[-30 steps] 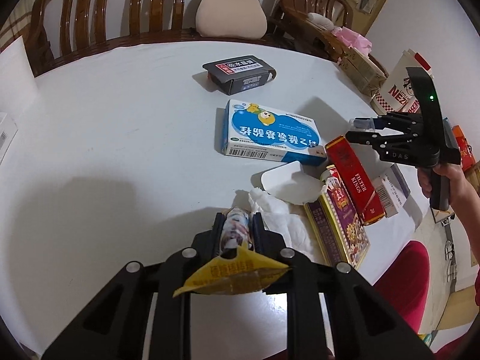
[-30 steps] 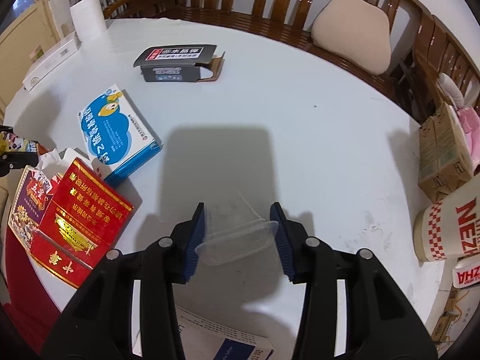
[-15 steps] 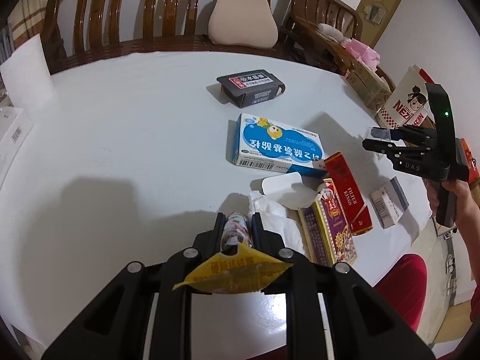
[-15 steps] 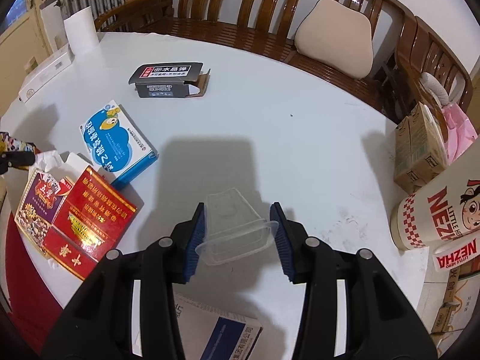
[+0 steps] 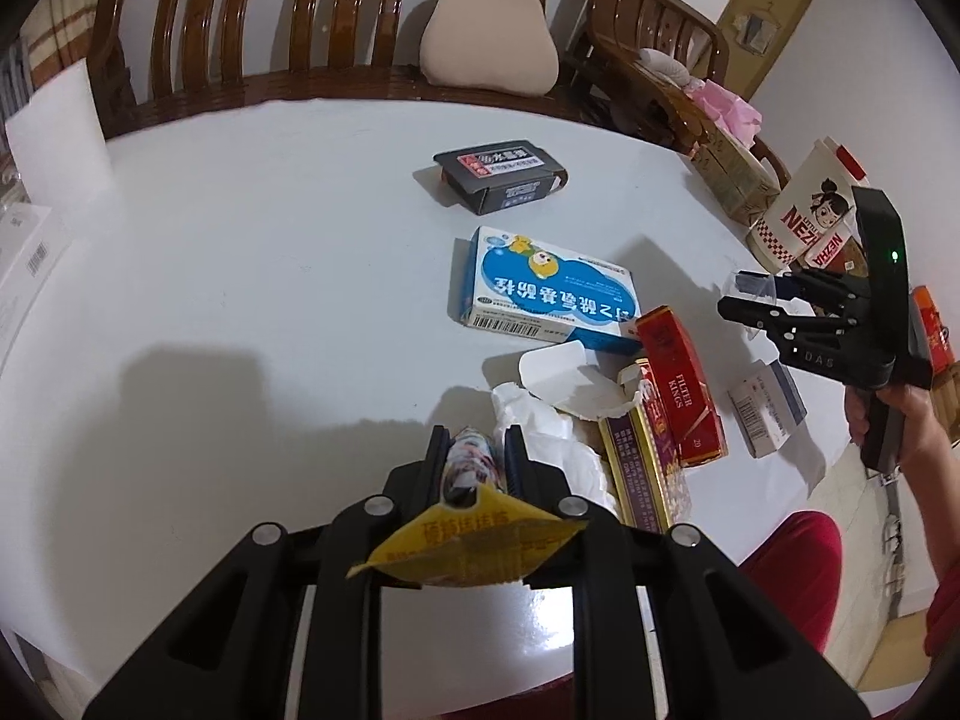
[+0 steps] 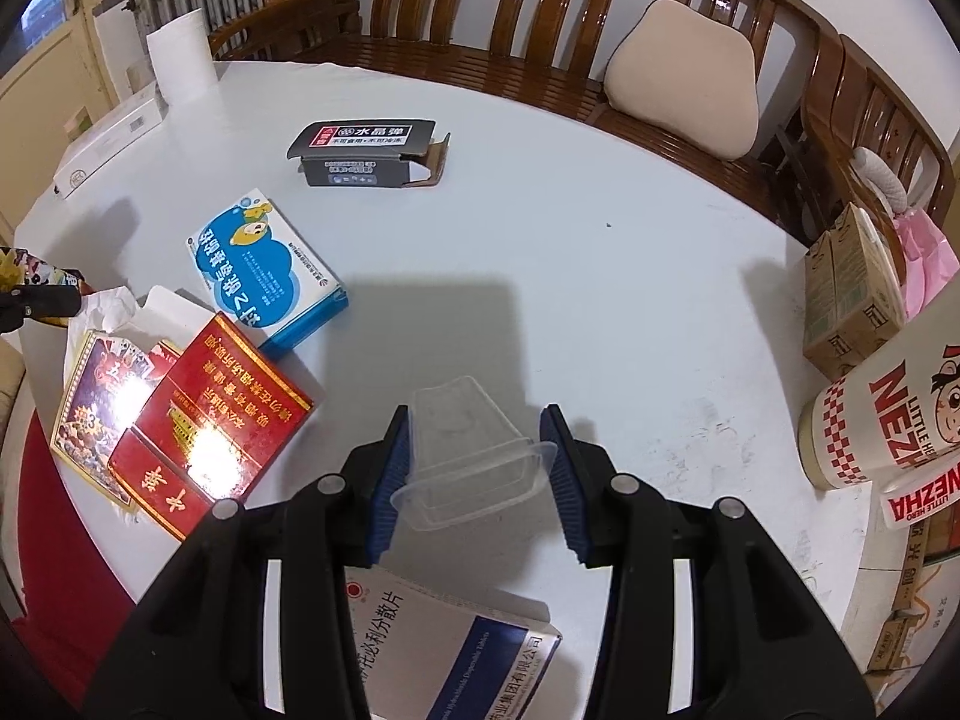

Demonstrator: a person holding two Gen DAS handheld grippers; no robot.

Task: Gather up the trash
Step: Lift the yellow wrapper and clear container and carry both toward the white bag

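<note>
My left gripper (image 5: 475, 450) is shut on a yellow snack wrapper (image 5: 474, 546), held above the white table (image 5: 240, 300). My right gripper (image 6: 477, 438) is shut on a clear plastic cup (image 6: 465, 450), its blue pads on the cup's sides. In the left wrist view the right gripper (image 5: 735, 294) hangs at the right, held by a person's hand (image 5: 912, 420). On the table lie a blue-and-white medicine box (image 5: 549, 294), a dark grey box (image 5: 501, 174), a red cigarette box (image 5: 681, 387), a crumpled white tissue (image 5: 540, 438) and a purple-gold box (image 5: 639, 462).
A wooden bench (image 5: 360, 18) with a beige cushion (image 5: 489, 39) runs behind the table. A red-and-white Nezha paper bucket (image 6: 882, 414) and cardboard cartons (image 6: 849, 294) stand at the right. A paper roll (image 6: 180, 57) and white box (image 6: 108, 138) sit far left. A white-blue medicine box (image 6: 444, 642) lies below my right gripper.
Both views show more of the table and room than before, as both grippers have drawn up and back a little with their loads. Nothing was let go.
</note>
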